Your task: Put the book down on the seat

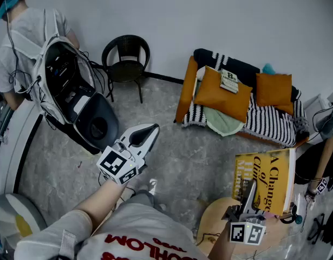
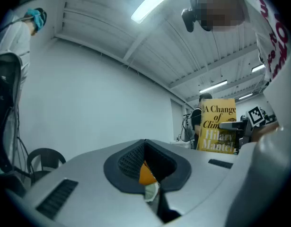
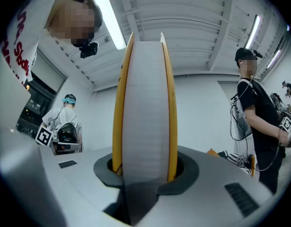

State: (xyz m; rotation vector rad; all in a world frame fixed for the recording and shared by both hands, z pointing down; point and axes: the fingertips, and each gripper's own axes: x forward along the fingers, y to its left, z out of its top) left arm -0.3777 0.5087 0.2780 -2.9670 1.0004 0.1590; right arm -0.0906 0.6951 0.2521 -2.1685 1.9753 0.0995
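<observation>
Book (image 1: pixel 266 180) in yellow covers is clamped edge-on between the jaws of the right gripper (image 1: pixel 250 195), held up off the floor (image 1: pixel 171 156) near the right end of the seat (image 1: pixel 183 99) and clear of it. Orange cushions (image 1: pixel 220 93) and a striped blanket (image 1: pixel 269 121) cover the seat. The left gripper (image 1: pixel 143 137) hangs over grey mottled floor, jaws nearly together and empty. A black chair (image 1: pixel 126 58) stands by the white wall (image 1: pixel 220 15).

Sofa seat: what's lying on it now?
Two orange cushions, a striped blanket, a pale green cloth, and a small printed item on the larger cushion. The seat surface underneath is covered.
</observation>
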